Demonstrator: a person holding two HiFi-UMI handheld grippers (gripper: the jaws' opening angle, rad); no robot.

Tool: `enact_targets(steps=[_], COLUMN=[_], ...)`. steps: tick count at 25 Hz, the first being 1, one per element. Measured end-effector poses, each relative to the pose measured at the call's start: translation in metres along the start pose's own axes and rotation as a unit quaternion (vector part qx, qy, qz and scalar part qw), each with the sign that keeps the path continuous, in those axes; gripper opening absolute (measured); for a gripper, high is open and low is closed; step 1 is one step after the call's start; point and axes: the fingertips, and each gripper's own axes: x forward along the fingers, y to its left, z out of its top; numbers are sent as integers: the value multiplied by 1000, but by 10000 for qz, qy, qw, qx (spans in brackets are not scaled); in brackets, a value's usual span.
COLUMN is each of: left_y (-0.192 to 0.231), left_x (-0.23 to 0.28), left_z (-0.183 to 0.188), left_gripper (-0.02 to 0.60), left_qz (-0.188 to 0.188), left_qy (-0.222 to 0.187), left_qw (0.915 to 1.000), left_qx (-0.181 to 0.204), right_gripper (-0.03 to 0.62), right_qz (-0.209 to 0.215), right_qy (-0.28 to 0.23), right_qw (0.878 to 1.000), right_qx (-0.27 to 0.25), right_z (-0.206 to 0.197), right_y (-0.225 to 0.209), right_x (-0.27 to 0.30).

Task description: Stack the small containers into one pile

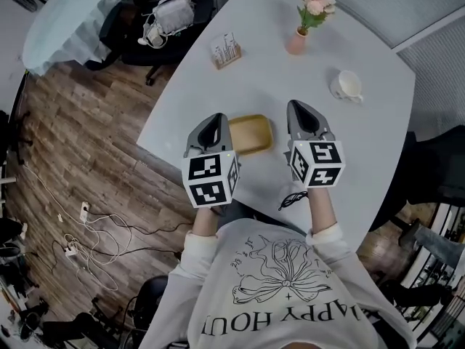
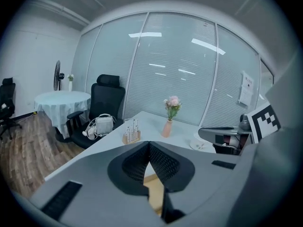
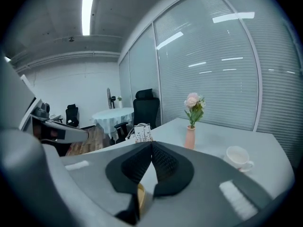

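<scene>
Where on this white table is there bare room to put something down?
Bare: between the wooden stand, vase and yellow container; also between the cup and the right gripper. Crowded: the near edge, with the left gripper by the container.

Worktop point(image 1: 363, 144): a container point(image 1: 251, 133) sits near the front edge, between the left hand-held gripper point(image 1: 216, 118) and the right hand-held gripper point(image 1: 298, 105). Behind it to the right stands a cup point(image 1: 348, 86). Further back is a vase point(image 1: 296, 42), with a rack point(image 1: 226, 51) to its left by the worktop's left edge. Off that edge, a chair point(image 1: 138, 46) bears a bag point(image 1: 172, 14). A round table point(image 1: 69, 20) stands further left.
</scene>
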Motion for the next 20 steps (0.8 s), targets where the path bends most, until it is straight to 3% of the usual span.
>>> enact_targets(steps=[7,20], left_y=[-20,-32], left_x=[-13,-45], left_z=[37,75], left_gripper=[6,6], left_qz=[-113,109], left_qy=[-511,-1084], left_qw=[9984,9929], left_qx=[214,475], right_gripper=[11,11], right_qz=[-99,-125], right_qy=[-508,-1092], right_qw=[9986,9939], right_qx=[-67,57], right_z=[33,70], right_y=[-2,2], right_x=[-25,-55])
